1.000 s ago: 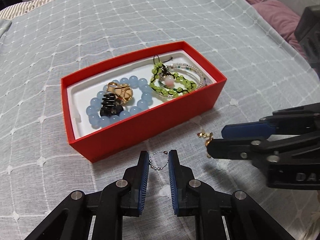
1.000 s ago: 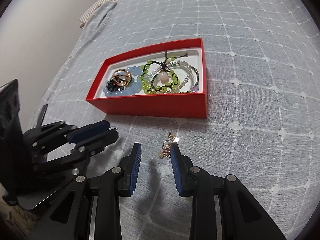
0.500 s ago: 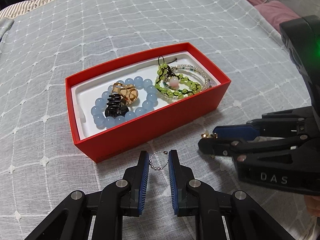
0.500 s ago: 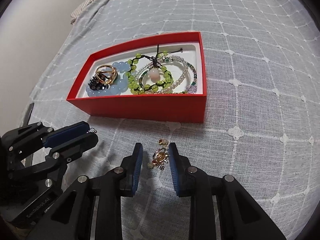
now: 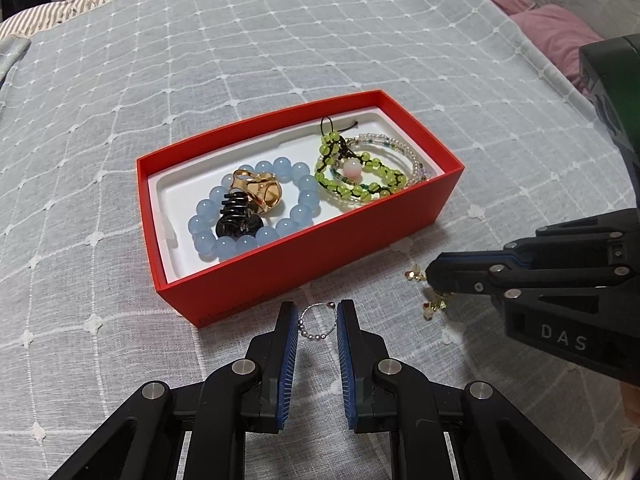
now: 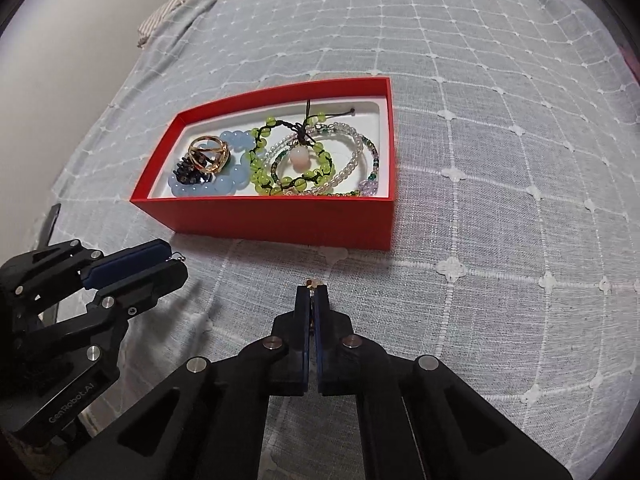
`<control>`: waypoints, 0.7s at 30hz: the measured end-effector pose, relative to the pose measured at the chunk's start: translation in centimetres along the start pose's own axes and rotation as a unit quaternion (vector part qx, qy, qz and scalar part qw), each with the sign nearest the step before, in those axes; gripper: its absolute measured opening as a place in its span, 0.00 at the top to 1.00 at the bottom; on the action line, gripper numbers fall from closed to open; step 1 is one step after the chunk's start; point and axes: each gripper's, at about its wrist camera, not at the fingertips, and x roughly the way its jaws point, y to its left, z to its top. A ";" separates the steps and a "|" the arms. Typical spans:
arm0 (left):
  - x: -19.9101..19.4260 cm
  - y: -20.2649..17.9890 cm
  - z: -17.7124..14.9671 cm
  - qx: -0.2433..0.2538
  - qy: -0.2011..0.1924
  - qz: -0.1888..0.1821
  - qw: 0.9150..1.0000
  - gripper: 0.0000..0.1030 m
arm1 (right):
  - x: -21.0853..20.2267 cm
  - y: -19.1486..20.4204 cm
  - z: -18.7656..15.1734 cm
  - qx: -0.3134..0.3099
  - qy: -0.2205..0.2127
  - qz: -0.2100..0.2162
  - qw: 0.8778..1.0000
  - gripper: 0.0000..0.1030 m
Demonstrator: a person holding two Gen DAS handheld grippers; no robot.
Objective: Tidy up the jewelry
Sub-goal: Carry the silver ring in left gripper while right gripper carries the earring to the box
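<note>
A red box (image 5: 304, 264) on the bedspread holds a blue bead bracelet (image 5: 298, 208), a gold ring (image 5: 258, 192), a black clip (image 5: 236, 220) and green bead bracelets (image 5: 360, 176). My left gripper (image 5: 318, 320) is open around a small silver beaded ring (image 5: 316, 322) lying just in front of the box. My right gripper (image 6: 313, 290) is shut on a gold charm earring (image 5: 434, 304), whose tip shows at the fingertips in the right wrist view (image 6: 313, 282). The box also shows in the right wrist view (image 6: 280, 220).
The grey quilted bedspread (image 5: 280, 40) spreads all round the box. A pink pillow (image 5: 556, 32) lies at the far right. A striped sheet edge (image 6: 180, 8) is at the back. My left gripper (image 6: 132, 268) shows in the right wrist view.
My right gripper has closed on the gold charm earring. My left gripper stays open around the silver ring, slightly nearer the box.
</note>
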 end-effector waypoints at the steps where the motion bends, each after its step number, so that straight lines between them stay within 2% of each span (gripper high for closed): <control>1: 0.0 0.0 0.0 -0.001 0.000 0.000 1.000 0.86 | -0.2 -0.1 0.0 0.000 -0.002 0.001 1.000 0.99; 12: -1.0 0.3 0.3 -0.007 -0.020 -0.009 1.000 0.86 | -2.9 -0.5 0.4 0.002 -0.031 0.020 0.999 0.99; 21: -2.2 0.4 0.7 -0.016 -0.047 -0.016 0.999 0.86 | -4.4 0.8 0.3 -0.017 -0.051 0.031 0.998 0.99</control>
